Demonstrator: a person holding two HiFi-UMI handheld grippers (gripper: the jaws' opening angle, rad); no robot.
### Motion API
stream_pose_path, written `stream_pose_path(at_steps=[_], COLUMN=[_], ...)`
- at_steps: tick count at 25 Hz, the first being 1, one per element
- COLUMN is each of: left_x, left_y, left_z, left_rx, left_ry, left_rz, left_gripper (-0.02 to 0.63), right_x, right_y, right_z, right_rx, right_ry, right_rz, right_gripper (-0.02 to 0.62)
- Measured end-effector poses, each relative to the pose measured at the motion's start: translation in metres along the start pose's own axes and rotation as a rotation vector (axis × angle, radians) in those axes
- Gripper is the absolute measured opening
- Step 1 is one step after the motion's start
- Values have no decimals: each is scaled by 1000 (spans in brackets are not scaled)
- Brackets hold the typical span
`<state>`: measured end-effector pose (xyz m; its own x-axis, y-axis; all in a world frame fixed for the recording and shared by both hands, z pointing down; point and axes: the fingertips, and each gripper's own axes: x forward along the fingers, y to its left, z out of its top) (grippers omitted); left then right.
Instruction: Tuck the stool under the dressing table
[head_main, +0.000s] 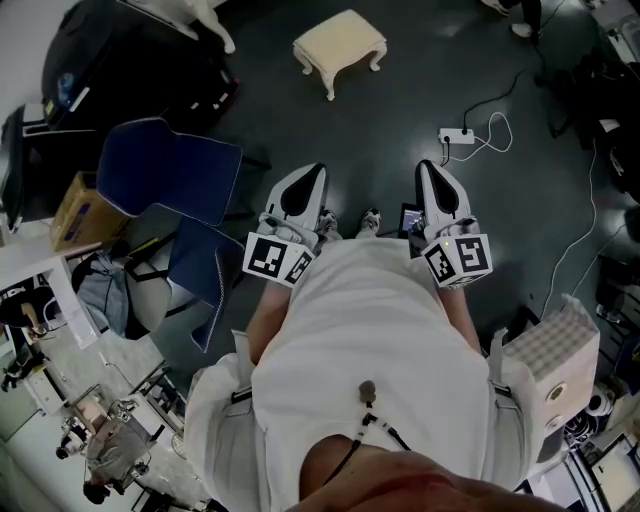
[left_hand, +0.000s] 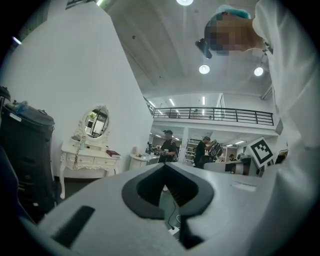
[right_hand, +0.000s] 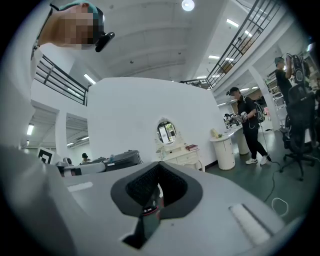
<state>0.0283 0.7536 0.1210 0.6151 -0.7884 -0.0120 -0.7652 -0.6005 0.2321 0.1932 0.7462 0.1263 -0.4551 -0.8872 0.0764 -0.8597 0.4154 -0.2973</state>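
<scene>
1. Approach is the step in hand, as you stand on the dark floor (head_main: 400, 90) with nothing gripped and the tuck not yet begun.
2. One dressing bench (left_hand: 87, 160), white with an oval mirror (left_hand: 96, 122) on top, stands against the far white wall. It shows only in the two tool views, well apart from you, and the gap between its legs looks open.
3. One blue chair (head_main: 170, 180) sits on your left, near you but off the line to the stool.
4. One cream stool (head_main: 340, 42) stands upright on its curved legs straight ahead. It is out on the open floor, well apart from both tools, and is not under the bench.
5. Two tools are held level in front of your waist, the left tool (head_main: 318, 170) and the right tool (head_main: 424, 165). Both are clenched tight with nothing between the pads.
6. One white power strip (head_main: 457, 135) lies with its looped cord on the floor ahead of your right tool, near the path. Judged from here, it is the likeliest snag underfoot.
7. Next, by this reading, you walk to the stool, release a tool and take hold of the seat rim or a leg. You then bring the stool across to the bench and slide it in between the legs.
</scene>
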Motion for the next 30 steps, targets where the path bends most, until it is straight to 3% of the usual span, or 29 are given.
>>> stream_pose_path(at_steps=[17,23,30], left_x=[73,101,135], left_y=[-57,-50,-5], left_z=[-16,-18,-22], left_rx=[-16,-21,-50], left_ry=[-3,6,27], left_rz=[-35,-42,-18], left_gripper=[8,8,8], right_x=[-37,-22,25], right_y=[-86,-111,-129], right_z=[17,15,18], right_rx=[-4,11,3], right_ry=[-1,16,36], right_rz=[-33,-54,-73], right_gripper=[8,8,8])
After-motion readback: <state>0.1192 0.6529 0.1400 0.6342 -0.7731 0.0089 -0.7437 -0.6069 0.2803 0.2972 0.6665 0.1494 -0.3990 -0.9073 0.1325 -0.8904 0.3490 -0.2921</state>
